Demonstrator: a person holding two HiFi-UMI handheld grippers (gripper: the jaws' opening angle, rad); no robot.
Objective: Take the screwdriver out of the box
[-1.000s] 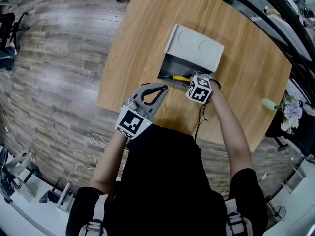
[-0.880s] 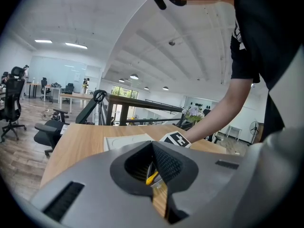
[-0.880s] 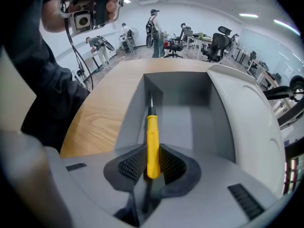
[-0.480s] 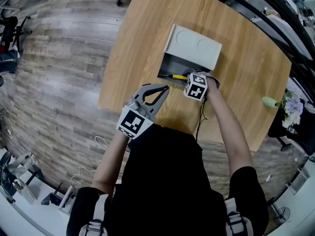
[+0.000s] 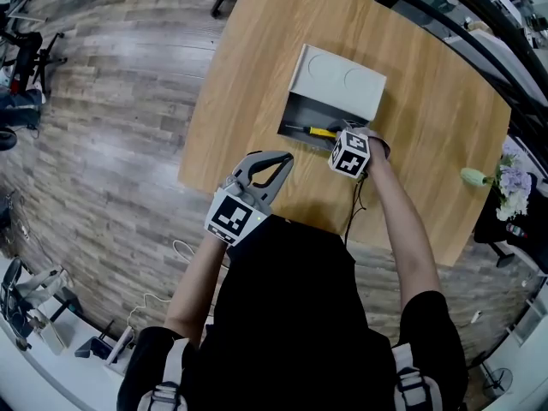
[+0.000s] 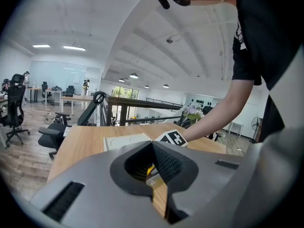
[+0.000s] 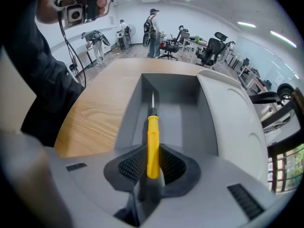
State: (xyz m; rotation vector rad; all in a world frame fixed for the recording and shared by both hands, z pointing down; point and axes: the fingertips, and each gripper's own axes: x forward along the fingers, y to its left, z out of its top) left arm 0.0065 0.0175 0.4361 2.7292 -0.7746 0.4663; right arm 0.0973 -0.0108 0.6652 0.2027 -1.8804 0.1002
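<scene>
The right gripper [image 7: 151, 161] points steeply down into the open grey box [image 7: 183, 99] on the table [image 5: 257, 75]. Its jaws are clamped on the yellow handle of the screwdriver [image 7: 152, 137], whose shaft is inside the box, pointing at its far wall. The left gripper [image 5: 272, 163] hovers near-left of the box, its jaws closed and empty.

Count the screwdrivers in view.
1. The yellow-handled screwdriver is in the open grey box, its handle clamped in the right gripper. The box floor under the gripper is hidden, so another could be there.
</scene>
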